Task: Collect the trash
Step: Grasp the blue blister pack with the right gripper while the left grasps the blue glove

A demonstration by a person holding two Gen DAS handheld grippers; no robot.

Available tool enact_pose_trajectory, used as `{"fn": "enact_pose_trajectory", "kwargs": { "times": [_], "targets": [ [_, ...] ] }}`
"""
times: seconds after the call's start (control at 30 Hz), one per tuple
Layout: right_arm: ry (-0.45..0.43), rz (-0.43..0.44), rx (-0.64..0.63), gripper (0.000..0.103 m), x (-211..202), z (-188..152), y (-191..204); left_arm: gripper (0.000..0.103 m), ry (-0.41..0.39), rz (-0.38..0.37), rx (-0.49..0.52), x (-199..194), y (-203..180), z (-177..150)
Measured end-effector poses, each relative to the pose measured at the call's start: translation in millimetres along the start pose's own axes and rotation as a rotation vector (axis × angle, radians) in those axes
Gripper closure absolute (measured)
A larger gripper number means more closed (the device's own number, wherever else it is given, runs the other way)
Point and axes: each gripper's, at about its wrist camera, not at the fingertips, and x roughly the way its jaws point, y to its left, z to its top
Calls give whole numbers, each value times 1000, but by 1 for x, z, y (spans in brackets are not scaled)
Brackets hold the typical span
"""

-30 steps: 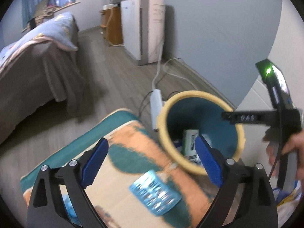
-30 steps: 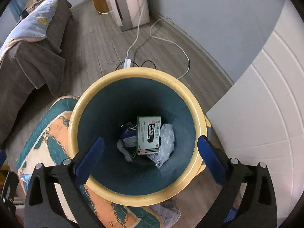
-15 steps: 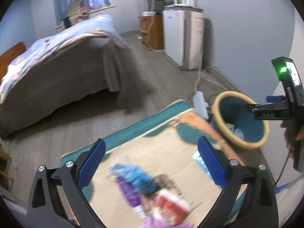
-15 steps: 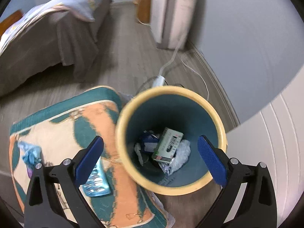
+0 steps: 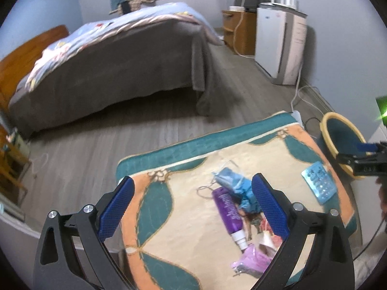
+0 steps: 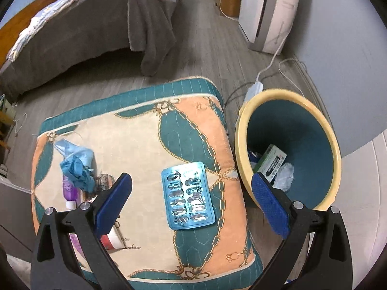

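Trash bin (image 6: pixel 312 111) beside cushion (image 6: pixel 135 130), blister pack (image 6: pixel 187 195) on cushion — both hand-held grippers, L (image 5: pixel 193 206) & R (image 6: pixel 191 204), spread wide, empty

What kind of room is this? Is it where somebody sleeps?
Most likely a bedroom, yes. There is a made bed with a wooden headboard, a patterned rug on the wood floor, and a yellow bin for trash beside it.

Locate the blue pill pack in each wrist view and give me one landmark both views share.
Left wrist view: the pill pack lies at the right edge of the mat, just left of the bin.
Right wrist view: the pill pack lies near picture centre, between the open jaws.
Shared landmark: the yellow-rimmed bin beside the mat.
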Motion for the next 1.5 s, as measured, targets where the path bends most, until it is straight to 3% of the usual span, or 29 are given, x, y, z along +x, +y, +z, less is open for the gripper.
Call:
{"fn": "enact_pose_trajectory", "kwargs": {
  "times": [0.17,0.77,0.9,0.97,1.13,1.27,1.4,1.5],
  "targets": [
    [70,9,43,6,23,-2,-1,7,60,26,-6,29,6,-4],
    [227,-27,-34,6,80,-5,16,7,245,-107,49,105,-46,-27],
    [261,-21,-27,6,85,-8,13,11,277,-170,56,110,-58,-32],
    [274,-20,-41,6,87,-9,14,24,293,-195,87,112,-67,-35],
    [323,-23,-75,9,95,-17,19,40,315,-216,121,115,-78,-42],
    [353,-37,-111,16,100,-23,23,49,320,-209,138,118,-81,-44],
    [379,-53,-138,33,107,-28,24,60,322,-205,150,117,-82,-46],
    [370,-56,-156,34,105,-28,26,71,319,-213,159,115,-83,-46]
  ]
}}
